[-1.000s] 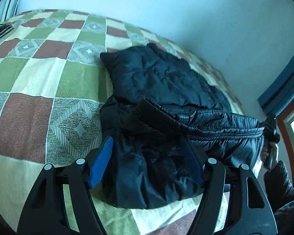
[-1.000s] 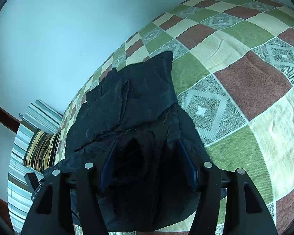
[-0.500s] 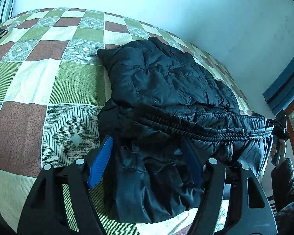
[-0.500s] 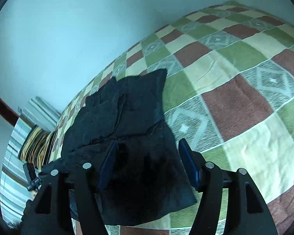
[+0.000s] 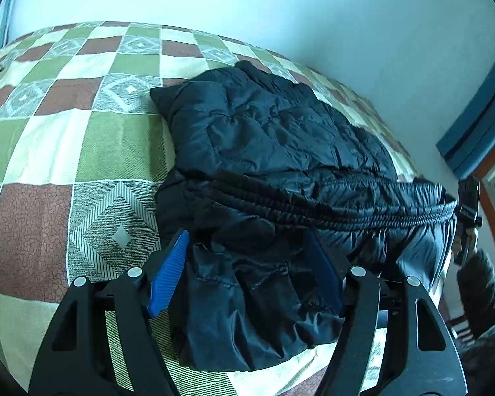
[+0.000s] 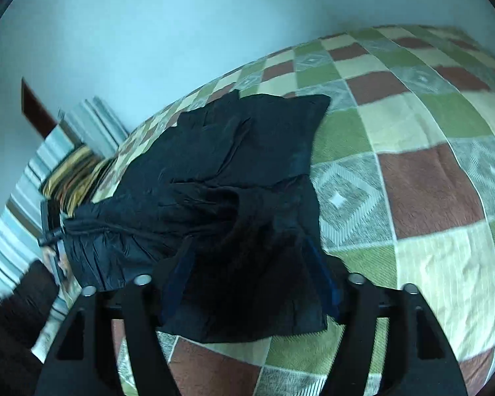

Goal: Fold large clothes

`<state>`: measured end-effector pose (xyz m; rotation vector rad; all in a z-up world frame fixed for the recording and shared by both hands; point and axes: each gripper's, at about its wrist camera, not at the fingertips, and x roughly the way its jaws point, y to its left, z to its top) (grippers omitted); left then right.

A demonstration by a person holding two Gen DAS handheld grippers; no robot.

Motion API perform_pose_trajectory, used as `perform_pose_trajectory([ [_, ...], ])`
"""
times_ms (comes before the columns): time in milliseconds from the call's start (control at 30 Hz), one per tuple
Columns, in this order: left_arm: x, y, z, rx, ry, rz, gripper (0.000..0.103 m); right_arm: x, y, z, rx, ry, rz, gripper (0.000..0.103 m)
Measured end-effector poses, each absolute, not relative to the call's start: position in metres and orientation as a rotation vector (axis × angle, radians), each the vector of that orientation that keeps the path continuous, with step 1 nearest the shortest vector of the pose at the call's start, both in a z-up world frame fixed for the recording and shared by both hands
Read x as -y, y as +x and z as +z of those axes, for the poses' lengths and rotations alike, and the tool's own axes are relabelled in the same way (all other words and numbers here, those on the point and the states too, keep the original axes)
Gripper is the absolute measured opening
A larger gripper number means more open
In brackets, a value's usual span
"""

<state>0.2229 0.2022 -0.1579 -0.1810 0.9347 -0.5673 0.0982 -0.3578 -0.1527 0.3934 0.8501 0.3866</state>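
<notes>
Black quilted puffer jacket spread on green-and-brown checked bed quilt, hem bunched toward six o'clock for folding; left claw apart, straddling fabric; right claw opening around hem, releasing.

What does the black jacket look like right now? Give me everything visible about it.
The black jacket is a quilted, slightly shiny puffer with a ribbed elastic hem band. It lies partly folded on the checked bedspread, its far part flat and its near edge bunched up. That near edge sits between the fingers of the left tool and the right tool; the right tool's jaws are opening around it. No hood or sleeve is clearly told apart.
</notes>
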Motion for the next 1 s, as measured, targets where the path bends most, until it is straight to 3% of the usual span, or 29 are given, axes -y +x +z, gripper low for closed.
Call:
perform_pose_trajectory([
  [333, -0.193, 0.236, -0.170, -0.972, -0.174, -0.576, 0.070, 0.337, 0.148, -0.170, -0.927, 0.334, 0.464, 0.073],
  [400, -0.192, 0.237, -0.172, -0.977, -0.161, -0.553, 0.055, 0.337, 0.151, -0.175, -0.952, 0.334, 0.418, 0.050],
  [433, -0.191, 0.237, -0.173, -0.978, -0.150, -0.544, 0.052, 0.339, 0.153, -0.176, -0.959, 0.340, 0.398, 0.046],
  [500, -0.189, 0.235, -0.172, -0.971, -0.121, -0.533, 0.030, 0.346, 0.152, -0.178, -0.960, 0.383, 0.379, 0.030],
  [567, -0.186, 0.233, -0.171, -0.959, -0.063, -0.489, 0.011, 0.352, 0.148, -0.176, -0.950, 0.424, 0.368, 0.024],
  [667, -0.188, 0.229, -0.164, -0.923, -0.053, -0.471, 0.005, 0.350, 0.147, -0.166, -0.927, 0.415, 0.334, 0.019],
  [867, -0.188, 0.230, -0.161, -0.930, -0.060, -0.487, 0.005, 0.351, 0.159, -0.167, -0.933, 0.424, 0.312, 0.024],
  [933, -0.191, 0.229, -0.162, -0.940, -0.087, -0.498, 0.005, 0.355, 0.155, -0.168, -0.924, 0.447, 0.313, 0.038],
  [1000, -0.198, 0.229, -0.162, -0.940, -0.133, -0.514, 0.009, 0.365, 0.146, -0.164, -0.881, 0.475, 0.312, 0.059],
])
